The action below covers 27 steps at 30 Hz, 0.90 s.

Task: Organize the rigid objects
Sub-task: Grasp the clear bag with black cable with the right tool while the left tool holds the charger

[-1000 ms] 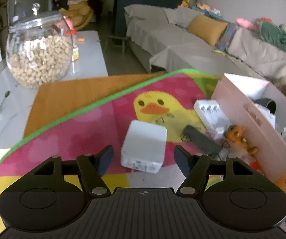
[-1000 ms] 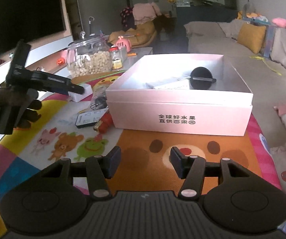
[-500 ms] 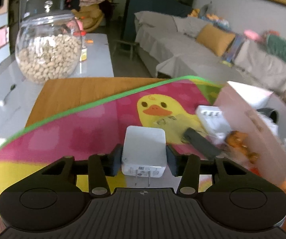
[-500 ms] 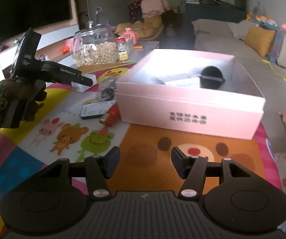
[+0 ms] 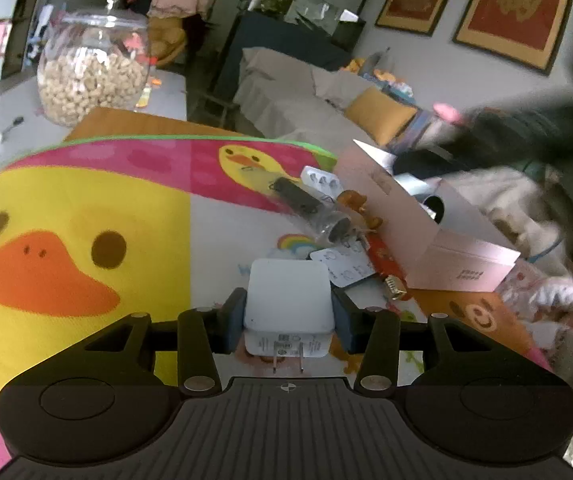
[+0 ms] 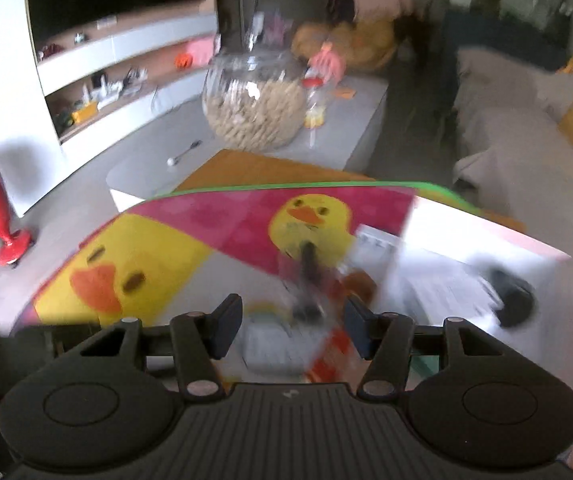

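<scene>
1. The step in hand looks like carrying: the left gripper (image 5: 288, 314) has its two blue-padded fingers pressed on the flanks of a white, smooth plastic wall charger with rounded corners (image 5: 288, 296), its two metal prongs pointing back at the camera. The charger seems clear of the bright cartoon-duck play mat (image 5: 86, 216).
2. Further right on the mat lies the loose clutter: a clear plastic bag with a dark bar in it (image 5: 306, 204), a flat white remote-like slab (image 5: 346, 266) and a small orange figure (image 5: 356, 204).
3. Right again stands the open pale-pink cardboard box (image 5: 462, 264), stiff-walled and square-cornered, a black round thing already inside. I judge the charger belongs there next: swing it over the near wall, lower, then release.
4. The right gripper (image 6: 292, 322) stands about half open with nothing between its pads, above the blurred clutter beside the box.
5. At the back, a round glass jar of pale nuts (image 5: 92, 76) sits on the grey table.
</scene>
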{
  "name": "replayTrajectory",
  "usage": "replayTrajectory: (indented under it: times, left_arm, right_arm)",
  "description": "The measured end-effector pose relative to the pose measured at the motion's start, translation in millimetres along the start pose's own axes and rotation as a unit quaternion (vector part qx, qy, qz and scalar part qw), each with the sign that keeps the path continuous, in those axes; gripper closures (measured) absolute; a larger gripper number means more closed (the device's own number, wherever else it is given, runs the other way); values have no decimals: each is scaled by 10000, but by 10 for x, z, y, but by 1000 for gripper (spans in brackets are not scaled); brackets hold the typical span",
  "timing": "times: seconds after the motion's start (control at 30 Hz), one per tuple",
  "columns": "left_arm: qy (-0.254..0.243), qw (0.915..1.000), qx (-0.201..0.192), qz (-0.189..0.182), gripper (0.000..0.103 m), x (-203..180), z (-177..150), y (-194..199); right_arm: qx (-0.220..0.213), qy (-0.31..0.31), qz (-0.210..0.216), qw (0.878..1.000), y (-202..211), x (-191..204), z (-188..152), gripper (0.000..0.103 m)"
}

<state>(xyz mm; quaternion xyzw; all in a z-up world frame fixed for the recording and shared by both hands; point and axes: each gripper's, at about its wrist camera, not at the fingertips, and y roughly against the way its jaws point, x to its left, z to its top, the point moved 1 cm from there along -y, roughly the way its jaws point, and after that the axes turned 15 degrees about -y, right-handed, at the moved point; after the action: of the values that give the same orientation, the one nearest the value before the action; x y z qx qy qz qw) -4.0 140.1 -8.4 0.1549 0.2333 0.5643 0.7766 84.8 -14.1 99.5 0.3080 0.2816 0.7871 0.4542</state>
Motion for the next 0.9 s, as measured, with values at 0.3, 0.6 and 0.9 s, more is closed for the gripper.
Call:
replayTrajectory:
  times: [0.3, 0.6, 0.9]
  left_arm:
    - [377, 9988, -206, -252, 53, 120, -57, 39]
    - [477, 9981, -211, -320, 53, 160, -65, 29]
    - [351, 9986, -232, -308, 53, 120, -60, 34]
  right_arm:
    - [837, 563, -1433, 9845, -1235, 322, 319, 52]
    - [822, 1080, -1186, 9836, -1056, 487, 117, 84]
    - [303, 376, -233, 9986, 44, 214, -443, 84]
